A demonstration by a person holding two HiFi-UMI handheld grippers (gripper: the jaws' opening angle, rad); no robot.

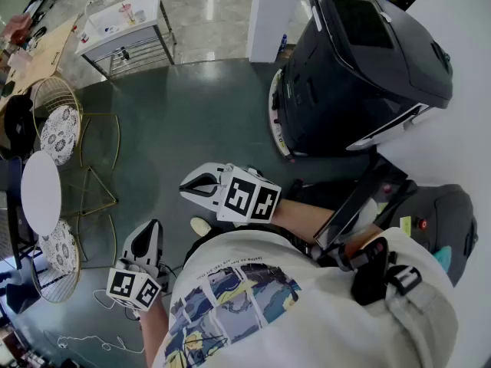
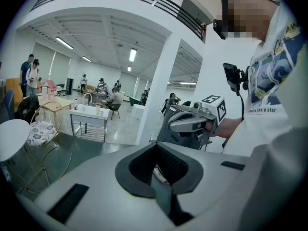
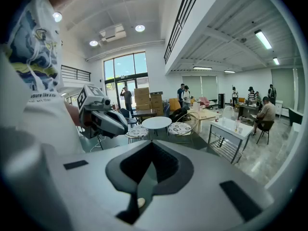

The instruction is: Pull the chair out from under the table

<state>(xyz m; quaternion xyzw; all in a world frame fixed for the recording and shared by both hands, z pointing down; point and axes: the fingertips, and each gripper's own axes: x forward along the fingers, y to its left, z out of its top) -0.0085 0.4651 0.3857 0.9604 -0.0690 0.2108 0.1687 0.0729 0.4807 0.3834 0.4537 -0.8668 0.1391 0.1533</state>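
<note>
The room is a large open hall with a dark green floor (image 1: 192,121), a white pillar (image 1: 270,14) and strip lights (image 2: 132,55) overhead. At the left edge of the head view stands a small round white desk (image 1: 40,192). Two gold-wire chairs with patterned seat cushions are drawn close against it. The upper chair (image 1: 60,131) is just above the desk in the frame, and the lower chair (image 1: 60,255) is just below it. Both chairs are well apart from the claws.

The left claw (image 1: 152,227) hangs at the lower left of the frame, beside the person's printed shirt (image 1: 230,297). Its own view shows its jaws pressed together with nothing between them. The right claw (image 1: 186,186) sits near the middle of the frame, also closed and empty.

A bulky black machine (image 1: 360,60) fills the upper right. A white metal cart (image 1: 126,25) stands at the upper left.
</note>
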